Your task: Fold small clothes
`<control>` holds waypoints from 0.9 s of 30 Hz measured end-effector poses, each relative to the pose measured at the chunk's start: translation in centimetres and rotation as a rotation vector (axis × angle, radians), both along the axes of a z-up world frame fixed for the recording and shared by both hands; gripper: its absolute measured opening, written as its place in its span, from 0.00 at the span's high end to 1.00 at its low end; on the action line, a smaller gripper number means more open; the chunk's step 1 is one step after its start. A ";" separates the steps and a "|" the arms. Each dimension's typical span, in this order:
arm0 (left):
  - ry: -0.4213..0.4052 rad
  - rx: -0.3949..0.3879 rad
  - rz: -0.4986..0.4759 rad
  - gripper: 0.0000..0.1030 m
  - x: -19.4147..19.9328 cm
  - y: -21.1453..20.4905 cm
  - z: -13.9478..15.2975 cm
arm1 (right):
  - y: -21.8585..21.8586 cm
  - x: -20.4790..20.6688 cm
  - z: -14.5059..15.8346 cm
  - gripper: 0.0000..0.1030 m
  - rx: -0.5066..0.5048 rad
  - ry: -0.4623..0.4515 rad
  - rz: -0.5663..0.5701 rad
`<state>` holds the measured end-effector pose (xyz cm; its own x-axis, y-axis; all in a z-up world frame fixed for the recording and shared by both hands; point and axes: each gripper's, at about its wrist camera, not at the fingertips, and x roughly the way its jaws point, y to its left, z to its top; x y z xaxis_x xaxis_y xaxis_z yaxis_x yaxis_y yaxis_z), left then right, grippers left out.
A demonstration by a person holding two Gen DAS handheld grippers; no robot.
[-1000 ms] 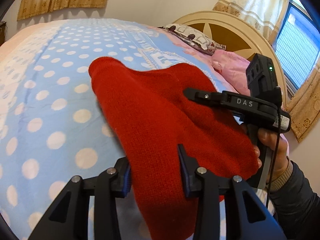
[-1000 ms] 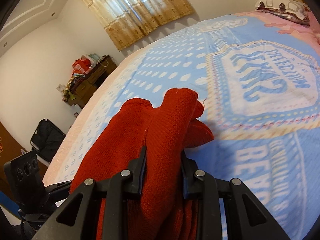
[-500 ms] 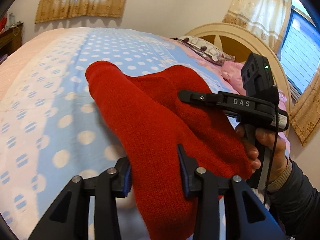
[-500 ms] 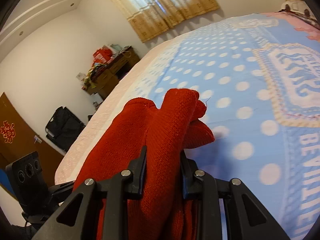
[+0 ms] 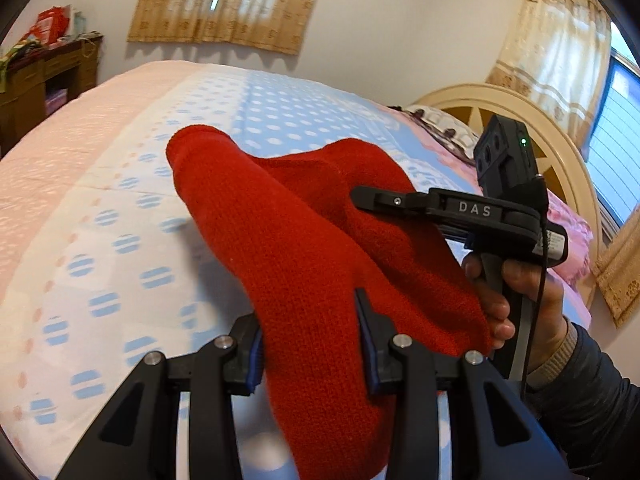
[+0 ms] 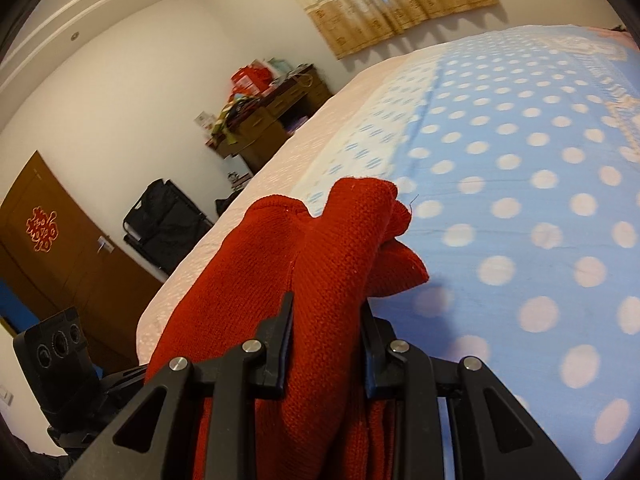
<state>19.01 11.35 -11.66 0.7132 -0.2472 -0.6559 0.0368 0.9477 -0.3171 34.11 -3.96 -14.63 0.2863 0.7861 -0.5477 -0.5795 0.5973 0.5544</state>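
Right in front of me, my left gripper (image 5: pixel 310 344) is pinching a fold of the red knitted garment (image 5: pixel 304 248), its blue-edged pads pressed into the wool on either side. My right gripper (image 6: pixel 326 340) is clamped on another bunched part of the same knit, the cloth swelling up between its black fingers (image 6: pixel 280 332). In the left wrist view my right hand (image 5: pixel 516 292) shows wrapped round the right gripper's handle, a dark sleeve (image 5: pixel 592 396) behind it.

The garment hangs between the two grippers, lifted off the blue bedspread with pale polka dots (image 6: pixel 520 208); one rounded end juts out ahead of each gripper. It sits over the side of the bed where the blue dotted field gives way to a pale pink border (image 5: pixel 60 160), though I cannot tell whether any trailing part touches the cover.

Farther off, a cream round-topped headboard (image 5: pixel 532 108) stands at the head of the bed. Beyond the far edge are a cluttered brown wooden desk (image 6: pixel 276 120), a black bag (image 6: pixel 168 216), a brown door (image 6: pixel 52 248) and tan patterned curtains (image 5: pixel 228 0).
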 end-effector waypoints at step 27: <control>-0.016 0.019 0.196 0.62 -4.7 4.8 -0.6 | 12.1 -2.4 -0.4 0.73 -0.018 0.008 0.186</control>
<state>14.34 16.12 -12.23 0.7571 -0.0903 -0.6471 -0.1441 0.9429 -0.3002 31.72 8.10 -15.01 0.1321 0.8154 -0.5636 -0.6764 0.4898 0.5501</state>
